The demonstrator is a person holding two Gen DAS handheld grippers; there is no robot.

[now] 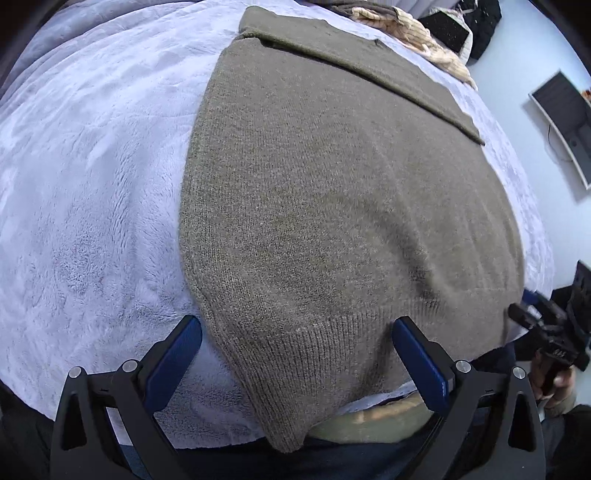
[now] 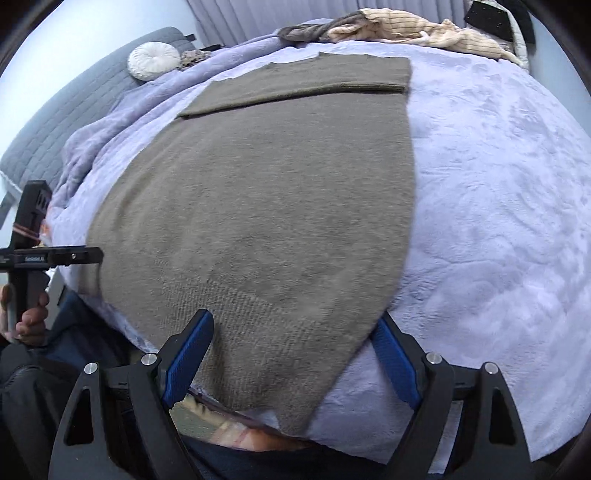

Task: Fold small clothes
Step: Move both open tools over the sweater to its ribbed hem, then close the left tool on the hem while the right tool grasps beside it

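Observation:
An olive-brown knit sweater (image 1: 332,206) lies flat on a lilac fleece blanket (image 1: 92,184), with a sleeve folded across its far end (image 1: 354,62). My left gripper (image 1: 297,328) is open, its blue pads straddling the near left corner of the ribbed hem. In the right wrist view the same sweater (image 2: 266,206) lies on the blanket (image 2: 498,221). My right gripper (image 2: 295,325) is open, straddling the near right corner of the hem. The right gripper also shows at the right edge of the left wrist view (image 1: 546,325), and the left gripper at the left edge of the right wrist view (image 2: 55,256).
A cream garment (image 2: 413,31) and a grey one (image 2: 306,32) lie heaped at the bed's far edge. A round white cushion (image 2: 153,61) rests on a grey quilted headboard (image 2: 74,103). A monitor (image 1: 565,122) stands on the floor side at right. The bed's near edge is just below the hem.

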